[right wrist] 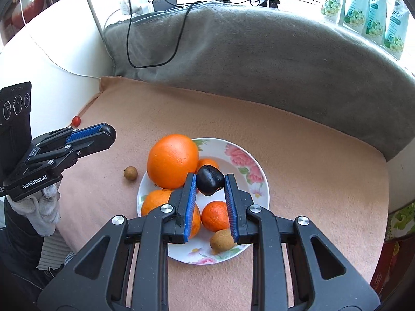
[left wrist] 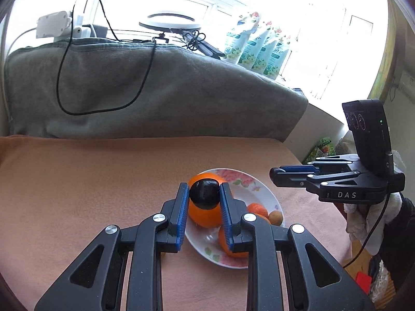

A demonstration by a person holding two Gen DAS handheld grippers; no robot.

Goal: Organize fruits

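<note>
Black plums [left wrist: 205,193] sat clamped in both tongs above the floral plate [right wrist: 255,189].
Each plum needed lowering into a free gap beside the oranges [right wrist: 172,160] before the left tongs [left wrist: 203,190] or right tongs [right wrist: 210,180] released.

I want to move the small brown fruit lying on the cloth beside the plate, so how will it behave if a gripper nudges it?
The small brown fruit looks round, so it would probably roll, though the peach cloth may slow it. It seems light for a pinch, and its small size could let it slip between pads.
</note>
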